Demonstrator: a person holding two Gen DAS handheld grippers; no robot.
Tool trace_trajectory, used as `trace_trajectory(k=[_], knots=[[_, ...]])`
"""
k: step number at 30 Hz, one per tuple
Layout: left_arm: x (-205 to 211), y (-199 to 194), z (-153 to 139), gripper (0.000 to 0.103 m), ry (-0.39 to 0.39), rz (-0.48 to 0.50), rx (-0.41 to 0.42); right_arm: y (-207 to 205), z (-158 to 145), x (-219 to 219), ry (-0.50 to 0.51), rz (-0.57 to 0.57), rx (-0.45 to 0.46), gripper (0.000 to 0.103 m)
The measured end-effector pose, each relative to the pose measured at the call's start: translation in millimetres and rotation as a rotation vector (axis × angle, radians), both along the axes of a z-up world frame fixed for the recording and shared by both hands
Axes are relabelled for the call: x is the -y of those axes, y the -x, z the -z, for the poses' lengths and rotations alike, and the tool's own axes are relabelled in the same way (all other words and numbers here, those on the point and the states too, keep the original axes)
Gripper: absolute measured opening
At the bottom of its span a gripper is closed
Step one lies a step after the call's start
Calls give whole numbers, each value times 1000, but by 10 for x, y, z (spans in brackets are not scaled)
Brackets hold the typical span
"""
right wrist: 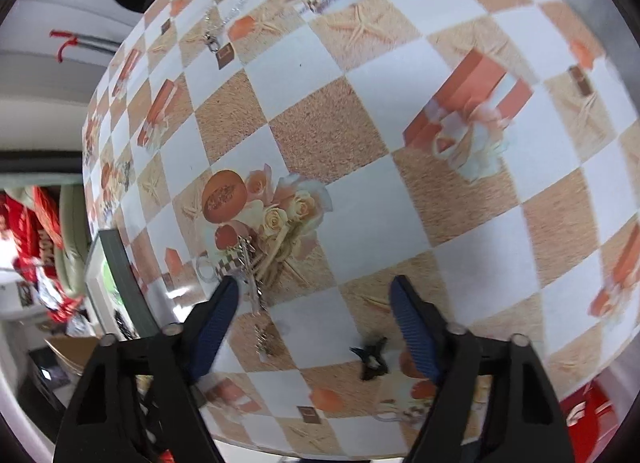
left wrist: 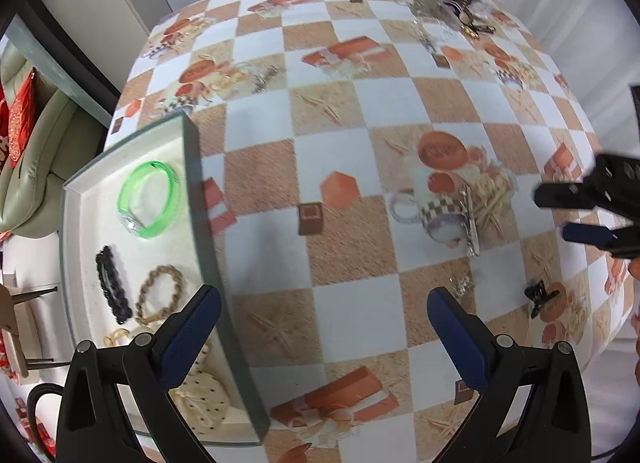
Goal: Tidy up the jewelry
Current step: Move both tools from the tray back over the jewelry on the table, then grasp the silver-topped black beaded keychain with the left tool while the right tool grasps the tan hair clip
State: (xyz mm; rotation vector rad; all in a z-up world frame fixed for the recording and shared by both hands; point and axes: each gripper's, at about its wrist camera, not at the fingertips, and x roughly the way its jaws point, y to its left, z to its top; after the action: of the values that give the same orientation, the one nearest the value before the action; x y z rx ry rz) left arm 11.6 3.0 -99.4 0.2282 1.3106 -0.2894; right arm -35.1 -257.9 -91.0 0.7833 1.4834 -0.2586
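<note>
From the left wrist view, the left gripper (left wrist: 324, 327) hangs wide open over the checked desk (left wrist: 344, 111), holding nothing, its left finger over the rim of the white tray (left wrist: 192, 183). In the tray lie a green bangle (left wrist: 149, 199), a black hair clip (left wrist: 113, 283) and a beaded bracelet (left wrist: 160, 295), with more pieces hidden behind the finger. Out on the desk a silver hair clip (left wrist: 470, 219) lies with its long axis running nearly straight away from the camera, and a small black claw clip (left wrist: 540, 297) sits nearer the right edge. The right gripper (left wrist: 560, 211) comes in from the right, pointing towards the silver clip.

From the right wrist view, the right gripper (right wrist: 314, 295) is partly open and empty; its left pad is just beside the silver clip (right wrist: 250, 275), which lies lengthwise away from the camera, roughly parallel to the fingers. The claw clip (right wrist: 370, 359) lies between the fingers, lower down.

I take this as the reach for the next loose piece. The next move calls for centring the gripper over one clip, closing across its narrow width, then carrying it left to the tray.
</note>
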Motion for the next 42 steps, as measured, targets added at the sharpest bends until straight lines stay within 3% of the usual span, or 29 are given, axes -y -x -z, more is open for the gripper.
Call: trace_trajectory(k=[2,8,14,17,20,23,26,29,34,36,40,42], knots=[[52,50,51,103,-3,8,-3,-36,86,2,-34,33,-10,64],[196,167,164,103,16,50,-11,-158,288,-24,-104,98,-35,54],[381,271,269,103,47,130,-27,-270,330,-47,-99,95,-44,46],[471,304,323,96,42,164,-35,-333,333,-64,-85,78,-54,42],[551,317,379,96,43,181,-44,-385,335,-90,-77,57,-66,39],[631,331,423,85,42,203,-53,-407,338,-94,-69,39,-79,37],[722,352,481,85,36,230,-60,-439,340,-113,-57,15,-93,37],[794,362,533,71,32,248,-77,-481,350,-146,-39,0,-111,31],[859,355,566,67,20,256,-66,-556,378,-187,-19,-28,-138,21],[890,355,558,59,16,265,-58,-573,381,-202,-9,-44,-143,13],[986,406,523,40,18,282,-53,-590,393,-221,-9,-58,-135,10],[1007,377,504,24,24,282,-55,-569,393,-209,-13,-58,-126,8]])
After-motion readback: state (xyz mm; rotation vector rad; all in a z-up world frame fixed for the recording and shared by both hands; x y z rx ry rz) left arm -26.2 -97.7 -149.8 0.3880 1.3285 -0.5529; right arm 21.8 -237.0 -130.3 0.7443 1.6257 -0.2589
